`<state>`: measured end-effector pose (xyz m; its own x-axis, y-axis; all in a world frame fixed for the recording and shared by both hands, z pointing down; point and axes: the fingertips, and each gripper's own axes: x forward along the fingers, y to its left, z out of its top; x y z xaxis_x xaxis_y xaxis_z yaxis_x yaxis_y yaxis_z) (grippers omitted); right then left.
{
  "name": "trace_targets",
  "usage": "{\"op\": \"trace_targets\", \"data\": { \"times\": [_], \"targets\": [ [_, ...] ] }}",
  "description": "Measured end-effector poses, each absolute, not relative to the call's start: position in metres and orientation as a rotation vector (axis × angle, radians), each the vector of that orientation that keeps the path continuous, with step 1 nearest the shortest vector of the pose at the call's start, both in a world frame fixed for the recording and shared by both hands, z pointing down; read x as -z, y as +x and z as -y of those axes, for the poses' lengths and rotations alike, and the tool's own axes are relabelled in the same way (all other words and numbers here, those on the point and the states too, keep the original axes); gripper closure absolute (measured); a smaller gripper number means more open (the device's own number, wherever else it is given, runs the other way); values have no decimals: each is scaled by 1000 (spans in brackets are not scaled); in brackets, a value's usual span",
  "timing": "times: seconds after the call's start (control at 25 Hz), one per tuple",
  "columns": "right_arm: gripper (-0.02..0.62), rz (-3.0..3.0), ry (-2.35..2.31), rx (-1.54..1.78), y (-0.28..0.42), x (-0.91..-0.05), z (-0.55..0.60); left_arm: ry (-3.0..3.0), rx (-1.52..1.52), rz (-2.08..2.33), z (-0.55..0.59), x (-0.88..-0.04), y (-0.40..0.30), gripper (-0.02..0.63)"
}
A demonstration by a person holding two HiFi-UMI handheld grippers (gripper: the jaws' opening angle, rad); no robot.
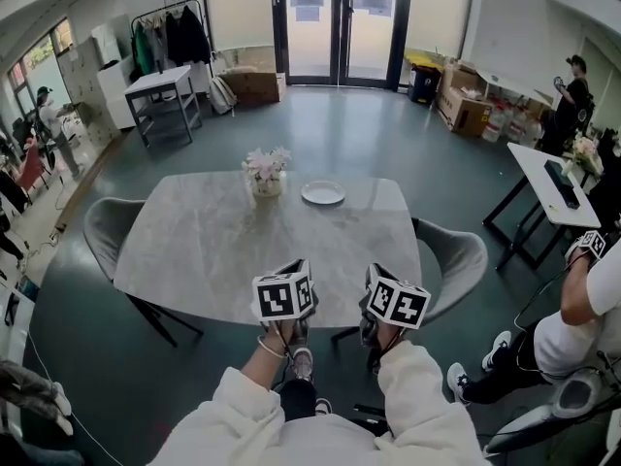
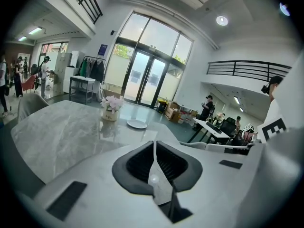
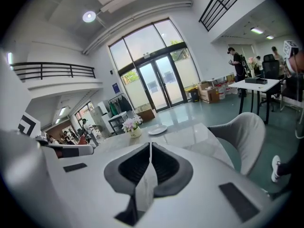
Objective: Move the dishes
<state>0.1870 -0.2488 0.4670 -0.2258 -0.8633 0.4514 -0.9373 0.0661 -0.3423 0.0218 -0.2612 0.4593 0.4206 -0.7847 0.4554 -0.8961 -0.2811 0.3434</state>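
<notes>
A small white plate [image 1: 323, 194] lies at the far side of the grey marble table [image 1: 194, 250], right of a vase of pink flowers [image 1: 266, 173]. The plate [image 2: 137, 124] and the vase [image 2: 109, 109] also show far ahead in the left gripper view, and the plate [image 3: 157, 130] in the right gripper view. My left gripper [image 1: 284, 297] and right gripper [image 1: 394, 302] hover side by side over the table's near edge, far from the plate. Both are shut with nothing between the jaws [image 2: 154, 151] [image 3: 150, 153].
Grey chairs stand at the table's left [image 1: 105, 223] and right [image 1: 464, 258]. A seated person [image 1: 572, 318] is at the lower right beside a white desk [image 1: 551, 184]. Cardboard boxes [image 1: 463, 105], a clothes rack [image 1: 173, 35] and a side table [image 1: 160, 90] line the back.
</notes>
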Motion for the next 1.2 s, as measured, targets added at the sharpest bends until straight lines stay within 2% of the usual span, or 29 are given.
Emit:
{"op": "trace_targets", "data": {
  "times": [1.2],
  "targets": [
    [528,2105,1861,-849,101,-484,200,2167,-290,1338,225,-475,-48,583]
  ]
}}
